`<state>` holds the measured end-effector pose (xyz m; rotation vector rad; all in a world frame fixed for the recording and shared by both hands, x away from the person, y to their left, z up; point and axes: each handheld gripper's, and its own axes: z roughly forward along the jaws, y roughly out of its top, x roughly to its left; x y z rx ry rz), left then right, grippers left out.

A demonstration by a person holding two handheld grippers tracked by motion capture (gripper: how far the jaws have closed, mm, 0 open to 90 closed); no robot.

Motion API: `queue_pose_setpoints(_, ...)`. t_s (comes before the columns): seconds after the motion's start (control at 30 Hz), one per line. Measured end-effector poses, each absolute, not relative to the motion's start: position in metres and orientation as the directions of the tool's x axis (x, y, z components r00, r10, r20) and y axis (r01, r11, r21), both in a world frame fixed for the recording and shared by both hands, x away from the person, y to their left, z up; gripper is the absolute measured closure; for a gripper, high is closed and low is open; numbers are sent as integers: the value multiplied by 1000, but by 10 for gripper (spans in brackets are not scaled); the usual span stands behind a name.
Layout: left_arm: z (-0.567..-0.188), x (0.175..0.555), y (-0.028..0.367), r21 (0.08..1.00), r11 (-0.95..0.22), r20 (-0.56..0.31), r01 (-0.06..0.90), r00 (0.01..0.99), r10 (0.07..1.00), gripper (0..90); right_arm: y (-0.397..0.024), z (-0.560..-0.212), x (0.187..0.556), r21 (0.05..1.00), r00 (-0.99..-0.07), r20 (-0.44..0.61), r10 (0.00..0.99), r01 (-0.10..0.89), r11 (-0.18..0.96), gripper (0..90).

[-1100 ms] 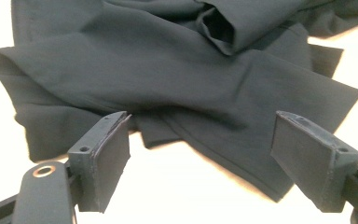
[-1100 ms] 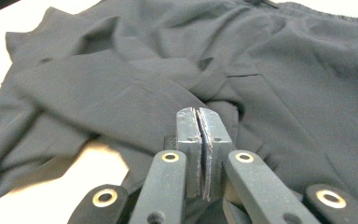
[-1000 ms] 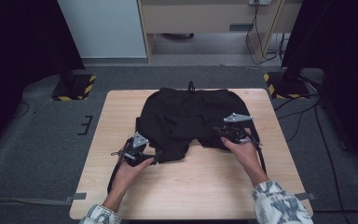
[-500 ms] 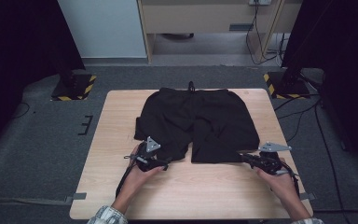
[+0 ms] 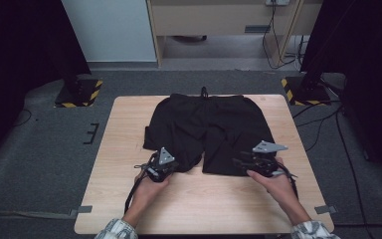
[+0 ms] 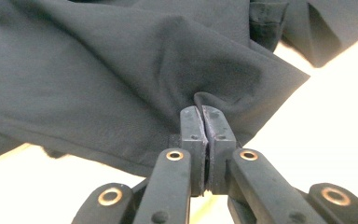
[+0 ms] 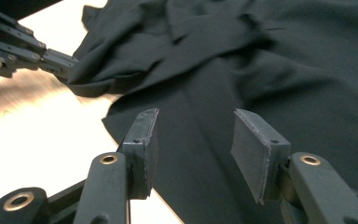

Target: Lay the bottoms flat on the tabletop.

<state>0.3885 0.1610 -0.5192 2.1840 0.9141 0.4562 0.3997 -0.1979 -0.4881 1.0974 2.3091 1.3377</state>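
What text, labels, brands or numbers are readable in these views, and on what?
None readable.
Black shorts: no print or tag lettering visible.
Left gripper and right gripper: no markings on the jaws.
Yellow-black hazard stripes on the stand bases: a pattern, no words.

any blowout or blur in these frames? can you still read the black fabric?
Left gripper view: table blown out white, shorts folds readable, jaws sharp. Right gripper view: near pads soft, shorts show creases. High view: even light, shorts nearly flat black.
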Motion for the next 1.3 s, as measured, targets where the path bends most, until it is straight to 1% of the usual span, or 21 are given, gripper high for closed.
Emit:
queue_pose_setpoints(0.07,-514,380,171,735,-497,55,461,690,722,875,-178,-494,405,819,-696,144,704,483,310,509)
queue_pose_setpoints(0.23,-502,356,202,752,-466,40,466,673,738,876,-145,-511,413,798,-710,124,693,487,356,509)
queue_pose_setpoints(0.37,-493,348,225,781,-418,35,465,634,772,876,-135,-523,416,772,-704,115,700,507,384,528)
queue_pose_setpoints(0.5,-489,371,238,802,-356,15,479,580,814,876,-137,-530,415,731,-701,81,709,525,435,553)
queue_pose_setpoints(0.63,-490,397,243,799,-349,34,489,544,839,876,-148,-531,404,736,-710,76,700,514,440,576)
queue_pose_setpoints(0.77,-502,424,248,784,-329,31,526,497,867,873,-156,-527,393,711,-719,84,690,528,464,584)
queue_pose_setpoints(0.83,-511,435,251,772,-314,8,552,485,874,871,-151,-520,393,734,-730,98,677,512,446,576)
queue_pose_setpoints(0.93,-523,445,253,748,-321,7,581,476,879,867,-128,-508,397,776,-768,107,631,462,430,559)
queue_pose_setpoints(1.03,-530,449,252,742,-319,-7,590,482,876,850,-96,-505,404,787,-799,100,593,429,444,531)
queue_pose_setpoints(1.1,-530,448,252,744,-319,-5,587,483,876,846,-76,-506,410,785,-815,98,572,416,459,516)
queue_pose_setpoints(1.2,-531,447,252,747,-317,-7,584,484,875,838,-51,-511,420,781,-824,95,559,410,471,517)
queue_pose_setpoints(1.3,-531,443,253,752,-313,-12,580,487,873,827,-30,-519,429,755,-824,41,566,397,523,529)
